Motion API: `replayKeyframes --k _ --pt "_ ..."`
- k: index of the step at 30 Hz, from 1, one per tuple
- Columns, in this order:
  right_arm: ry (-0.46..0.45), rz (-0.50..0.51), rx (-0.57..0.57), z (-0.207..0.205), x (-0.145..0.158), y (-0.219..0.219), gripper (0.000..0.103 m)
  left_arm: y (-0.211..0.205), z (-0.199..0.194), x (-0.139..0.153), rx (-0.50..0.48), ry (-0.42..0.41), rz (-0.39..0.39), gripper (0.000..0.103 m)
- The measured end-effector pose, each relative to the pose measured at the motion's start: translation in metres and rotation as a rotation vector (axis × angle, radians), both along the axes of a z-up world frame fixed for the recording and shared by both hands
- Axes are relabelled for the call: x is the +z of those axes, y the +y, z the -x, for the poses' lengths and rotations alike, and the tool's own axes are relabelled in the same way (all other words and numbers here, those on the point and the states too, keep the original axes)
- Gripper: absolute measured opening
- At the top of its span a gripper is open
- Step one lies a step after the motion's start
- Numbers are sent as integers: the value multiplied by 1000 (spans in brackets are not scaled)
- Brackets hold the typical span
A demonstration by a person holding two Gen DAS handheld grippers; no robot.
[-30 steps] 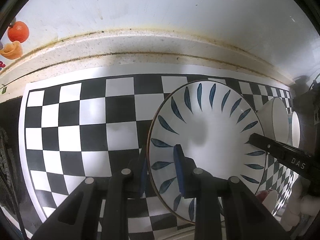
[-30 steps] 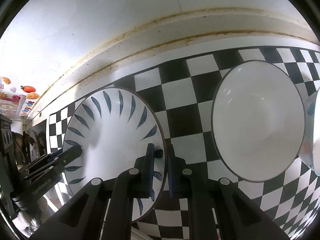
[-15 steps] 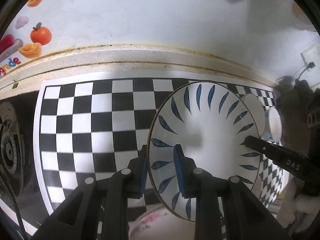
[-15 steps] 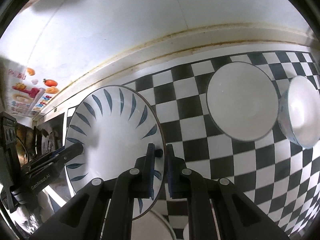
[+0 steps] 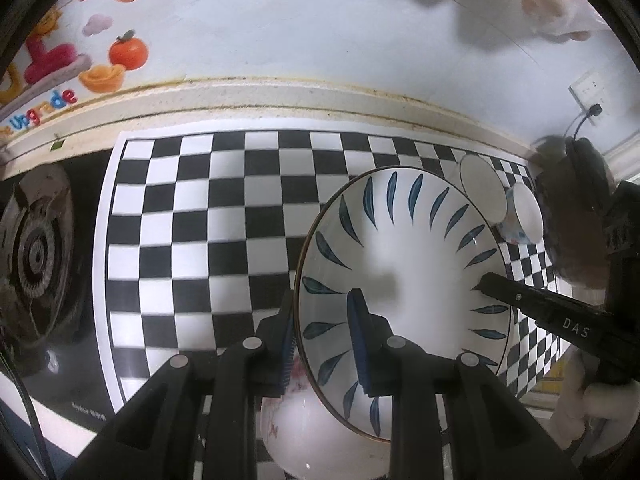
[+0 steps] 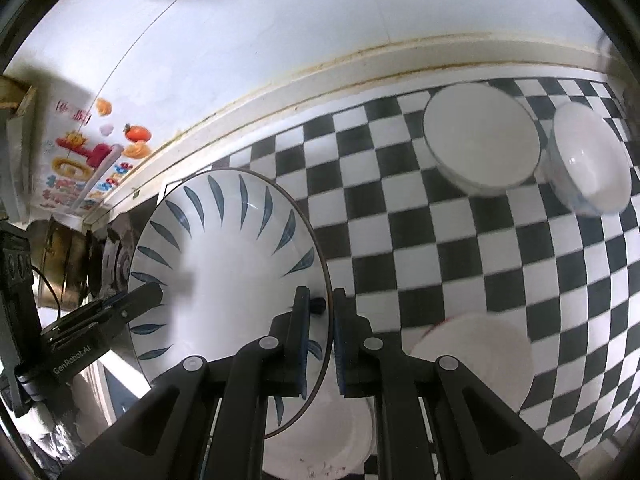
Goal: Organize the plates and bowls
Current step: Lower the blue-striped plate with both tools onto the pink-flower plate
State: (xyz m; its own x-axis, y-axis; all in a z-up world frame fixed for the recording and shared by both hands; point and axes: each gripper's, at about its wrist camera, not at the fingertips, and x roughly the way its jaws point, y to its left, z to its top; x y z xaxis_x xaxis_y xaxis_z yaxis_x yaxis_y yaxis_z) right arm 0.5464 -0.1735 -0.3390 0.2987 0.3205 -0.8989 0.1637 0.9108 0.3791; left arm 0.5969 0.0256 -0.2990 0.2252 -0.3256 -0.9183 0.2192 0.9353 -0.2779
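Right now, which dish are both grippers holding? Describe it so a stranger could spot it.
Above the checkered mat on the counter, a large plate is pinched at opposite rims by the left gripper and right gripper. Unlike the plain white bowls nearby, it has blue leaf strokes ringing its rim.

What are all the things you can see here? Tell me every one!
leaf plate: one, white with blue leaf marks, lifted above the mat, pinched at both edges
plain bowls: two, white, far side of the mat, side by side
near dishes: two, white, under the plate, close to the cameras
checkered mat: one, black and white, on the counter
stove burner: one, dark, left of the mat
wall sticker: one, orange fruit and colourful letters
wall socket: one, white, with plug
left claw: shut on the plate's rim
right claw: shut on the opposite rim
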Motion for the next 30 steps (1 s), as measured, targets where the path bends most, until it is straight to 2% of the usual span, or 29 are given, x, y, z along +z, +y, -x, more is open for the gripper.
replayKeyframes --k 7,17,30 --pt "9 5 10 43 -8 9 12 6 36 -9 -16 15 -11 22" --pt "60 4 28 92 -37 15 12 9 74 -36 -25 77 -21 22" --pt "131 28 49 106 -78 22 12 3 93 -85 -62 168 -89 22"
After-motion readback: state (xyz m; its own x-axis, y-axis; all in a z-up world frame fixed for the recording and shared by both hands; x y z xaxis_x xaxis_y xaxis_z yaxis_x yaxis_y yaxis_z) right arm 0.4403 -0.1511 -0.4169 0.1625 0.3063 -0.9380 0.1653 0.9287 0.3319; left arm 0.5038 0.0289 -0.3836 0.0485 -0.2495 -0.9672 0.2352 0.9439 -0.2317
